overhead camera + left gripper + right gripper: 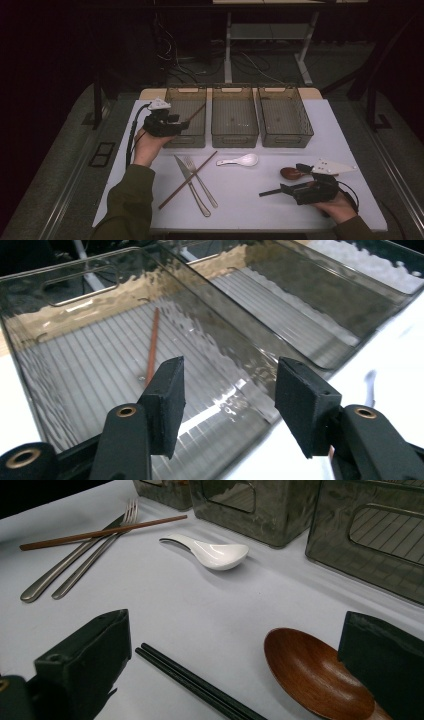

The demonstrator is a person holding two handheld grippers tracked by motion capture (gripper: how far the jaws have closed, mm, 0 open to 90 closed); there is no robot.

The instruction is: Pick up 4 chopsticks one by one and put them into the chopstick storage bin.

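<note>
Black padded fingers (227, 405) of the left gripper (167, 125) stand half open and empty over the leftmost smoky plastic bin (100, 325), where one brown wooden chopstick (152, 342) lies. Its mate (187, 180), a steel knife (192, 187), fork (201, 181), white ceramic spoon (240, 160), wooden spoon (312, 672) and black chopsticks (192, 682) still wait on the white tabletop (250, 195). Right gripper (235, 665) rests open, holding nothing.

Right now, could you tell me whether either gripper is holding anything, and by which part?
Nothing is held. The left gripper stands open over the left bin, where a brown chopstick lies loose. The right gripper is open around black chopsticks and a wooden spoon.
</note>
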